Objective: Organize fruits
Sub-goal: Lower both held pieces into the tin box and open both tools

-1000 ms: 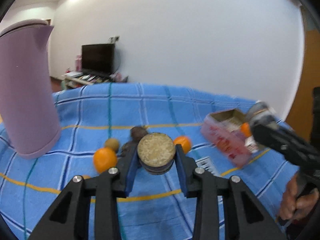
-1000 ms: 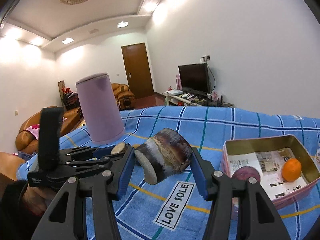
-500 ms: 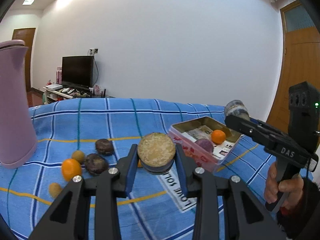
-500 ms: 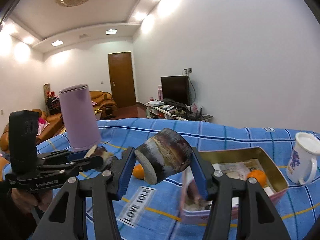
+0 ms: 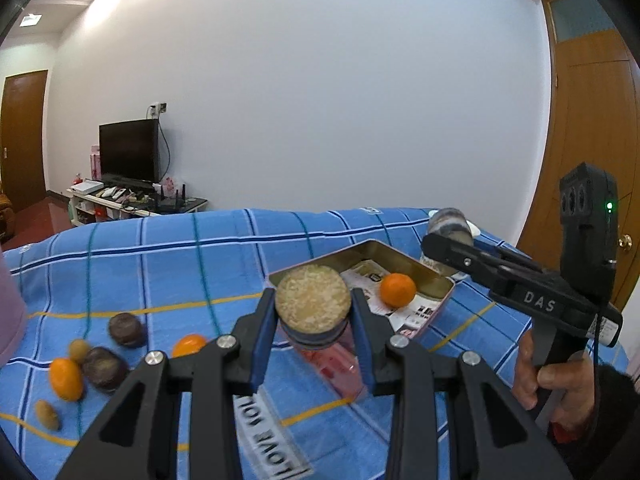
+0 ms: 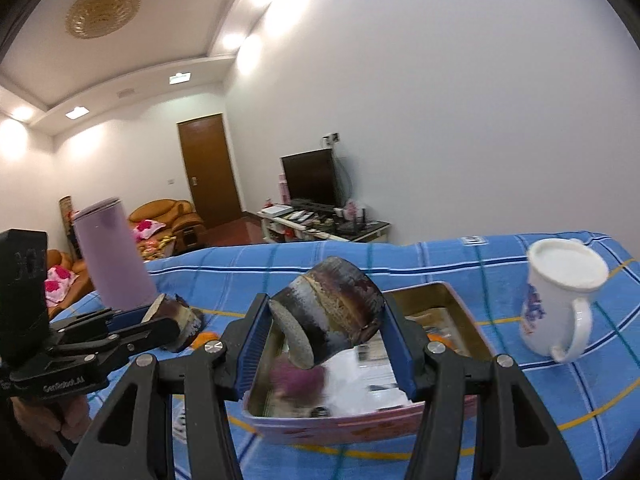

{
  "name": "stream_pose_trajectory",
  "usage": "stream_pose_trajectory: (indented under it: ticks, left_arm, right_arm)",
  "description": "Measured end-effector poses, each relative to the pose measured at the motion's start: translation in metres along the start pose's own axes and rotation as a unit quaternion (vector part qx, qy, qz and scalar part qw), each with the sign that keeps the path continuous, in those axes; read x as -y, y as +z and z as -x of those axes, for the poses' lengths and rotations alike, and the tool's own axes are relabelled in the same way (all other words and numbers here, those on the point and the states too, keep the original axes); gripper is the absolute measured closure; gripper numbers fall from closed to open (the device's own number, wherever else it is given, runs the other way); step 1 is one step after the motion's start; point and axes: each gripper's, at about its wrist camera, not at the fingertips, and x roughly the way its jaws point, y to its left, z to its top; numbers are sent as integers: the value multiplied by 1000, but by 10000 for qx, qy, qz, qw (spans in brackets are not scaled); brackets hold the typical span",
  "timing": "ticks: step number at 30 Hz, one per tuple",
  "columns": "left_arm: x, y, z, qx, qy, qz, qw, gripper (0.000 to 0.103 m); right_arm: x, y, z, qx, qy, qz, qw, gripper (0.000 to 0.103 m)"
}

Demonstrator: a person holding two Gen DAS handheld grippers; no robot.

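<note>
My left gripper is shut on a short cut cane piece with a pale fibrous end, held above the near corner of the pink tin. An orange lies in the tin on printed paper. My right gripper is shut on a thicker dark cane piece over the tin, with a purple fruit blurred below it. Each gripper shows in the other view: the right gripper at the tin's far side, the left gripper left of the tin.
Loose fruit lies on the blue checked cloth at left: two oranges, two dark round fruits and small brown ones. A white mug stands right of the tin, a tall purple tumbler at left.
Both grippers have swung to the right with their cane pieces still held. The tin now sits right in front of them, and the mug has come into the right wrist view.
</note>
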Motion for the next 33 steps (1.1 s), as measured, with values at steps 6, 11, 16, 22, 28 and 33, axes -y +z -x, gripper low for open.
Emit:
stream_pose_trajectory:
  ticks: [6,11,16,22,28,33]
  left_arm:
    - [21,8,-27,-61,-9,-41,10000,66]
    - [39,12,-53,-168,119,-165,9997,66]
    - [51,15,-75,-272,244,-190,9992,66]
    - [55,16,-104,-515,516,-87,9973,66]
    - [54,10,-118,-727,726,-67,9947,66]
    - [51,8,-121,-796,779,-66,9938,66]
  right_arm:
    - [36,6,-9,-35,-529,-233,9983,47]
    - [53,5,-23,-222,-753,-419,9960,47]
    - [56,6,-38,-377,-920,-292,9946,47]
    - [66,6,-56,-583,-995,-358,9927,47]
    - [58,4,-75,-875,-980,-135,9912,47]
    - [62,2,-83,-1049,-911,-183,9901,47]
